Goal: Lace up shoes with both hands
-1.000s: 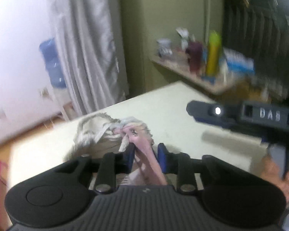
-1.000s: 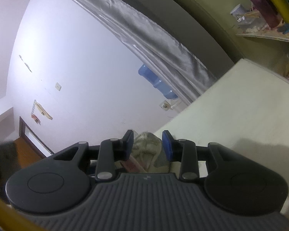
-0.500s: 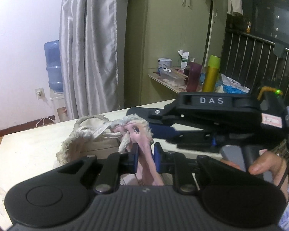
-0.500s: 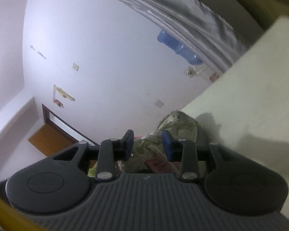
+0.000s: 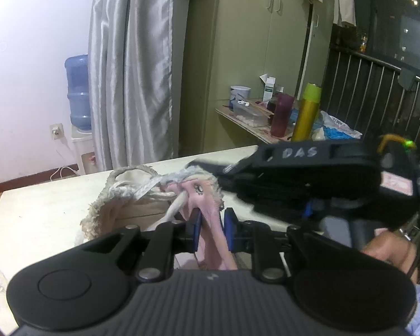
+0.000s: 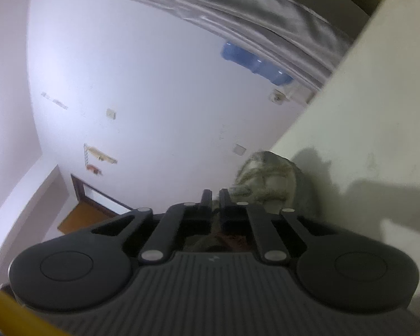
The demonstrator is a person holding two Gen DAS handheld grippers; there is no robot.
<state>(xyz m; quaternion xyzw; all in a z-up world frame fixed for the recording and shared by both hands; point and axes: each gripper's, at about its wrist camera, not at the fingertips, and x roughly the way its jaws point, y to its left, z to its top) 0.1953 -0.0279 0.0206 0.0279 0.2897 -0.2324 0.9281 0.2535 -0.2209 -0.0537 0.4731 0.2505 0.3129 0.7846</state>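
Note:
A cream shoe (image 5: pixel 126 196) with a frayed rim lies on the pale table (image 5: pixel 42 210). My left gripper (image 5: pixel 212 224) is shut on the shoe's pink eyelet flap (image 5: pixel 207 196), whose metal eyelet shows above the blue pads. A white lace (image 5: pixel 176 205) runs up beside the flap. My right gripper (image 5: pixel 201 165) reaches in from the right, its tip at the shoe's rim, blurred. In the right wrist view its fingers (image 6: pixel 215 196) stand nearly together, shut, with the shoe (image 6: pixel 266 179) just beyond. Whether lace is pinched there does not show.
A person's hand (image 5: pixel 386 249) grips the right tool's handle. Behind the table hang a grey curtain (image 5: pixel 131 70) and stands a blue water bottle (image 5: pixel 78 95). A shelf (image 5: pixel 252 128) holds bottles and a tub. The table edge (image 6: pixel 308 117) runs close to the shoe.
My right gripper swung in from the right to the shoe's rim and its jaws closed from wide apart. My left gripper kept its hold on the pink flap.

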